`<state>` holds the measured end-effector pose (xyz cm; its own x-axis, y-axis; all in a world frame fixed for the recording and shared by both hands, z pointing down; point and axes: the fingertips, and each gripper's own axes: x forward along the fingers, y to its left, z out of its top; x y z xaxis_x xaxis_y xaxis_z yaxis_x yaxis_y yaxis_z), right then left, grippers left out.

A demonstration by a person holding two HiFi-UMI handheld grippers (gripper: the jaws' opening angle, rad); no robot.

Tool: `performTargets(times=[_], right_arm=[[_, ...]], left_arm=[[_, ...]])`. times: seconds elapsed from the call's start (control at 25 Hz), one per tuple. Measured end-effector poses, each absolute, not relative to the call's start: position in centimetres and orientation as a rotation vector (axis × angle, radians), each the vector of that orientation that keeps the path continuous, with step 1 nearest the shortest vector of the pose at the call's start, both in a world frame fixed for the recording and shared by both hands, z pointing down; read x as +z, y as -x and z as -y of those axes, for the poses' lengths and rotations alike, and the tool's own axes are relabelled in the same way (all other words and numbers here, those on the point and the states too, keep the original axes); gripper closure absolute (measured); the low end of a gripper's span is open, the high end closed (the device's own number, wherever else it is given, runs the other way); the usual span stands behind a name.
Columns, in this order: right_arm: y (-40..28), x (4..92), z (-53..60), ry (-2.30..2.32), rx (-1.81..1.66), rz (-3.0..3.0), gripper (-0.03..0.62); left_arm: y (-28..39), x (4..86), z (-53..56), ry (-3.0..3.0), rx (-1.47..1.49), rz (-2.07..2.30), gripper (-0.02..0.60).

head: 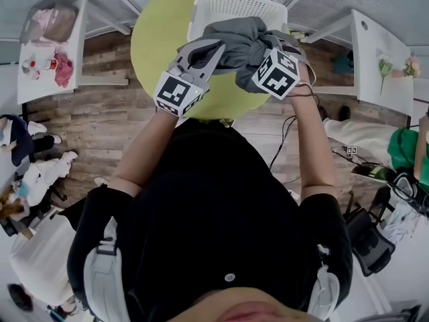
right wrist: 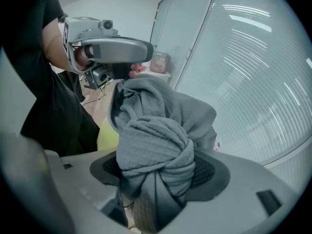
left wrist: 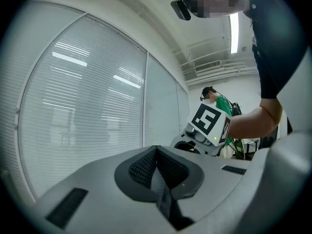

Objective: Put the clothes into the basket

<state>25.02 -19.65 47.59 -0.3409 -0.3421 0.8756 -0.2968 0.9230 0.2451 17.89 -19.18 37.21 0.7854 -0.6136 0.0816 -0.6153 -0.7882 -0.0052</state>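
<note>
Holding a bunched grey waffle-weave cloth [head: 241, 37] up in the air between both grippers, over the round yellow-green counter [head: 151, 45]. In the head view the cloth overlaps the near rim of the white slatted plastic basket [head: 228, 4], which stands on the far part of the counter. Cloth not inside the basket; how high above the rim it hangs can't be told.

Right gripper [right wrist: 157, 172]: jaws stand wide and clamp a thick knotted wad of the cloth, with the pads pressed on both sides of the wad and fabric spilling up and over toward the other gripper. Marker cube [head: 276, 72] faces the head camera.

Left gripper [left wrist: 156, 150]: jaws closed nearly together, with a thin strip of the same grey weave pinched in the slit between the pads. In the head view it grips the cloth's left edge.

The two grippers are near each other, joined by the cloth. White window blinds [left wrist: 87, 111] behind. Wood-plank floor [head: 100, 113] under the counter.
</note>
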Motion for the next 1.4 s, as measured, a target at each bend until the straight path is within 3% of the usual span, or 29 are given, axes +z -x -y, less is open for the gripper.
performTargets(times=[0.64, 1.4], right_arm=[[-25.8, 46.2, 29.5, -0.556, -0.154, 1.888, 0.226], [-24.5, 55.6, 35.0, -0.451, -0.093, 1.842, 0.226]], left_arm=[[-17.7, 36.5, 27.4, -2.945, 0.049, 1.008, 0.574], [-16.3, 43.6, 33.8, -2.833, 0.134, 1.001, 0.574]])
